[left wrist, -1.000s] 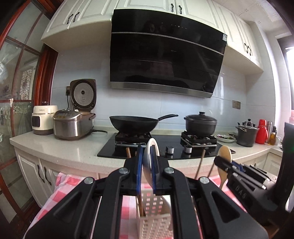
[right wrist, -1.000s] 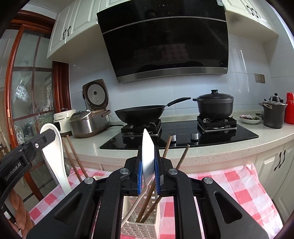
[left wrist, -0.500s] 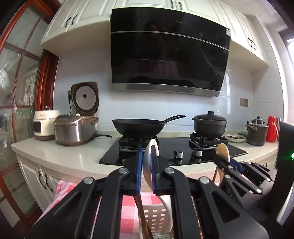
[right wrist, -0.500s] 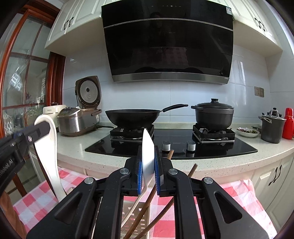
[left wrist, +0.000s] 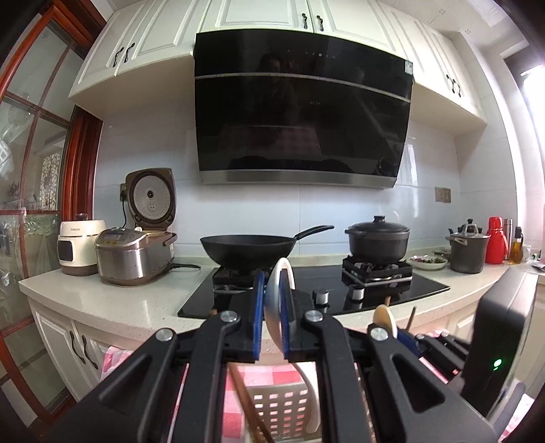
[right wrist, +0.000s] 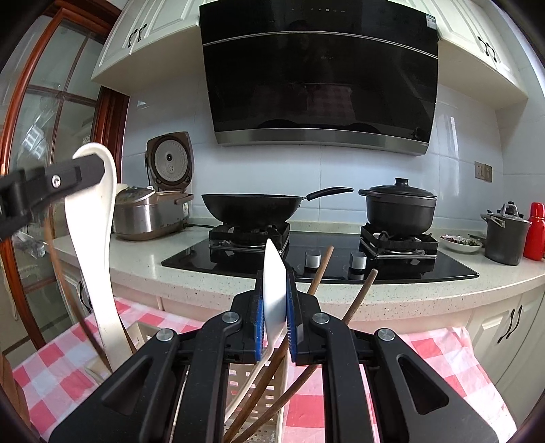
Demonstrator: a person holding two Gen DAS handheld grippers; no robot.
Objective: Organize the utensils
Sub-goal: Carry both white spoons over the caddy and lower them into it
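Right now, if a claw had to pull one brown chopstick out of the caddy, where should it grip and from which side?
Probably the free top end of a chopstick, from above. The ends stick up out of the caddy and lean right, clear of the spoon; lower down the shafts cross.

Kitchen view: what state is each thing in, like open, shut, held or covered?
Left gripper: shut on a white spoon.
Right gripper: shut on a white spatula.
Rice cooker: lid open.
Pot: lid on.
Wok: uncovered, on the burner.
Basket: holds wooden chopsticks.
Cabinets: doors shut.
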